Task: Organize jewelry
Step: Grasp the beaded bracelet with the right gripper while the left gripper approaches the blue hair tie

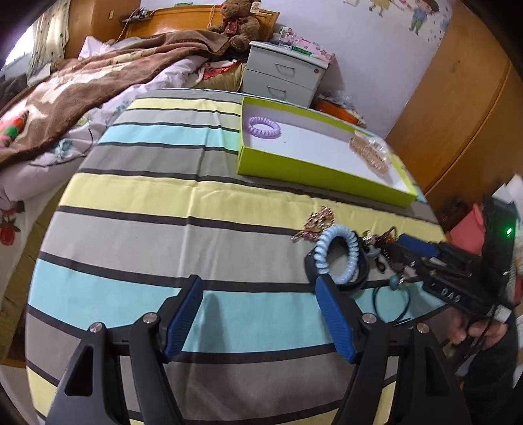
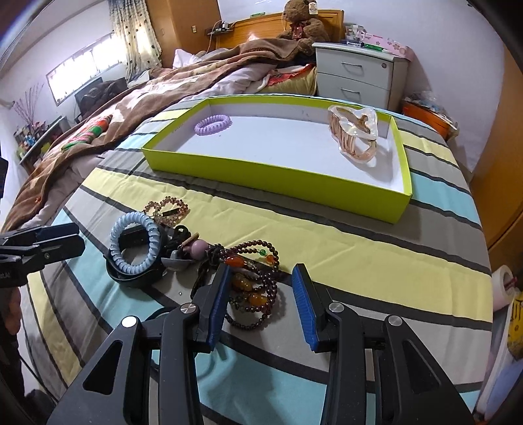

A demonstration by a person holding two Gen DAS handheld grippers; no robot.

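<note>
A lime-green tray (image 2: 274, 176) (image 1: 313, 178) lies on the striped cloth, holding a purple coil hair tie (image 2: 213, 124) (image 1: 263, 126) and a pearly claw clip (image 2: 353, 132) (image 1: 369, 152). A jewelry pile sits in front of it: a light-blue coil tie (image 2: 135, 243) (image 1: 336, 253) on a black band, a gold hair clip (image 2: 168, 209) (image 1: 315, 224), and a dark-red bead bracelet (image 2: 253, 292). My right gripper (image 2: 260, 296) is open, its jaws either side of the bead bracelet. My left gripper (image 1: 260, 315) is open and empty, its right finger beside the blue tie.
The striped table (image 2: 359, 248) stands next to a bed with a brown blanket (image 2: 163, 85). A grey nightstand (image 2: 356, 76) and a teddy bear (image 2: 302, 24) are behind. A tape roll (image 2: 503, 286) lies off the right edge.
</note>
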